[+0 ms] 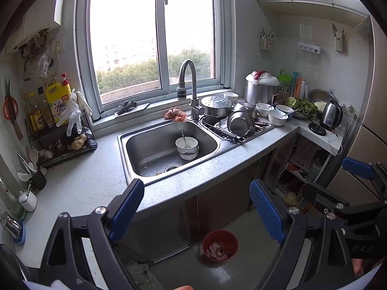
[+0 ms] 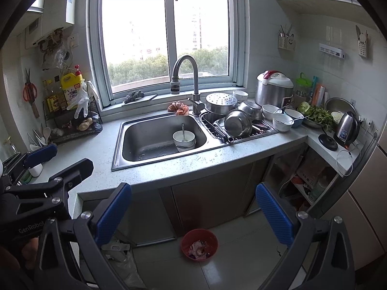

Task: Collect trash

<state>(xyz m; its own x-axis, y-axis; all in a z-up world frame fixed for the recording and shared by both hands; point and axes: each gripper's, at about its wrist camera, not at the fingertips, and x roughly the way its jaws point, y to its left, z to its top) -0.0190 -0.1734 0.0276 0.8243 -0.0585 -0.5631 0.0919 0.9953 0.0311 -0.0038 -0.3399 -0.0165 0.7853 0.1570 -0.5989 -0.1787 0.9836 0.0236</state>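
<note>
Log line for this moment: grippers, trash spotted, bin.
left gripper: open, empty | right gripper: open, empty | orange scraps: behind sink | red bin: on floor, holds scraps

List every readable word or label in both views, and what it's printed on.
"OMO": yellow detergent jug.
"GenRobot", cut off at the end: left gripper body.
"DAS": right gripper body.
Kettle label, rice cooker sticker, sauce bottles: too small to read.

One red bin (image 2: 199, 244), one faucet (image 2: 186, 82), one rice cooker (image 2: 274, 89), one kettle (image 2: 346, 125), three white bowls (image 2: 281, 118) beside the drying rack (image 2: 241, 130).
</note>
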